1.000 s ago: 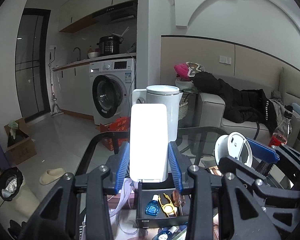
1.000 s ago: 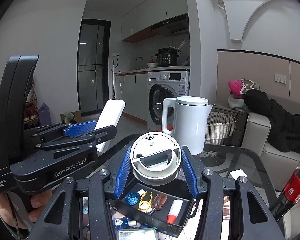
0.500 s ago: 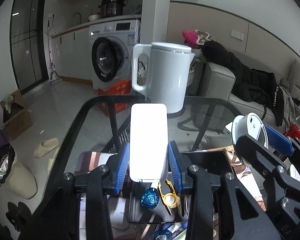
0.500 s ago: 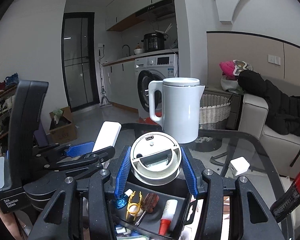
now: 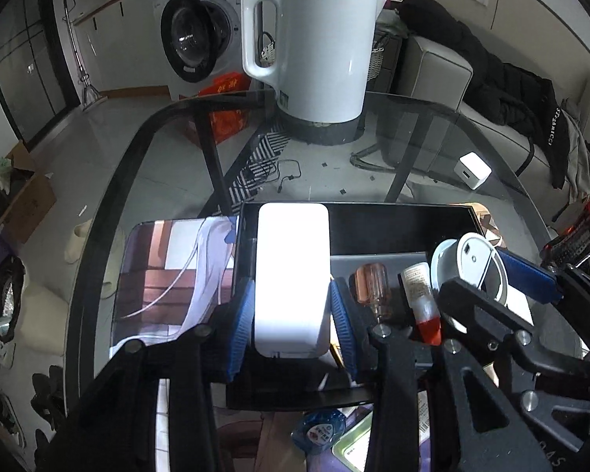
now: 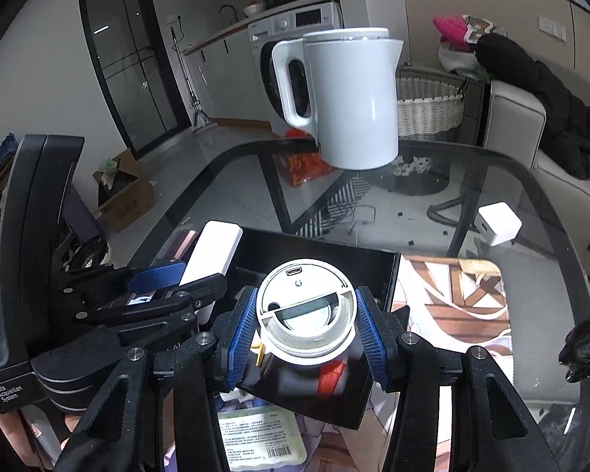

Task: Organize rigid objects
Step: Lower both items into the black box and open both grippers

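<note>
Tray (image 5: 358, 218), black, on a printed mat (image 5: 169, 275) on the glass table (image 5: 432, 126), beneath both grippers. Left gripper (image 5: 291, 324): blue pads clamped on the sides of a white slab (image 5: 293, 275), held above the tray's left part. Right gripper (image 6: 306, 336): pads clamped on a white round device (image 6: 305, 308), held over the tray. Within the tray: an amber-handled tool (image 5: 371, 285) and a red-capped tube (image 5: 423, 299), side by side. White kettle (image 5: 314, 39) at the table's far edge; white cube (image 5: 472, 170) well apart to the right.

Black hand-held gripper (image 5: 291, 314), ribbed blue pads (image 5: 240, 324)
</note>
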